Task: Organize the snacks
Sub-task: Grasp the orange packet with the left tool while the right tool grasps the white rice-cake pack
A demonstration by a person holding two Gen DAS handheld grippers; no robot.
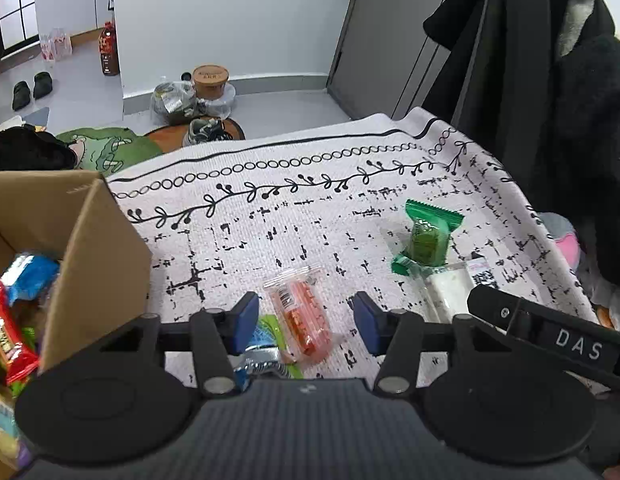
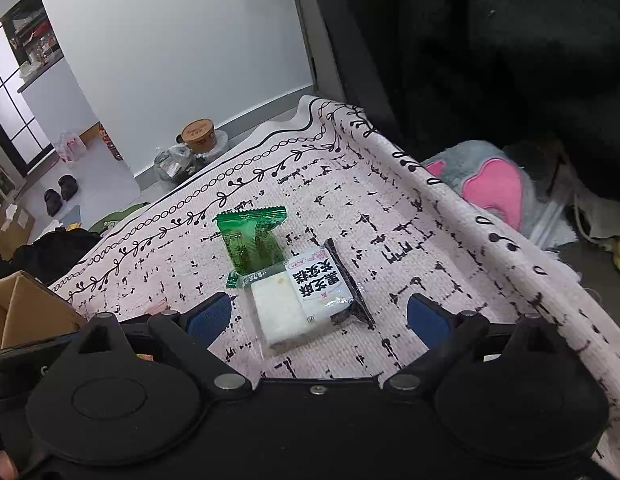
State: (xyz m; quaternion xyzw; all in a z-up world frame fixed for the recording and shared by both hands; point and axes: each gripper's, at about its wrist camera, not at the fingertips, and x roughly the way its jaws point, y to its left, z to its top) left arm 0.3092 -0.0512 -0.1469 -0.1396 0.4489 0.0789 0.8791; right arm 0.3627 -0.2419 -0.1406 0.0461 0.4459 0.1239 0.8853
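Note:
My left gripper (image 1: pixel 305 320) is open, its blue pads on either side of an orange snack packet (image 1: pixel 303 320) lying on the white patterned cloth (image 1: pixel 310 200). A green-blue wrapper (image 1: pixel 265 344) lies under its left pad. A cardboard box (image 1: pixel 97 256) with several snacks stands at the left. My right gripper (image 2: pixel 320 314) is open, its pads on either side of a white rice-cake packet (image 2: pixel 297 300). A green packet (image 2: pixel 251 240) lies just beyond it, also in the left wrist view (image 1: pixel 428 240). The right gripper's body (image 1: pixel 550 332) shows there at the right.
Black clothing (image 1: pixel 550 80) hangs at the cloth's right edge. A grey and pink cushion (image 2: pixel 490 188) lies past that edge. On the floor beyond the far edge are a shoe (image 1: pixel 205 130), a bag with a lidded jar (image 1: pixel 209 80) and slippers (image 1: pixel 31 88).

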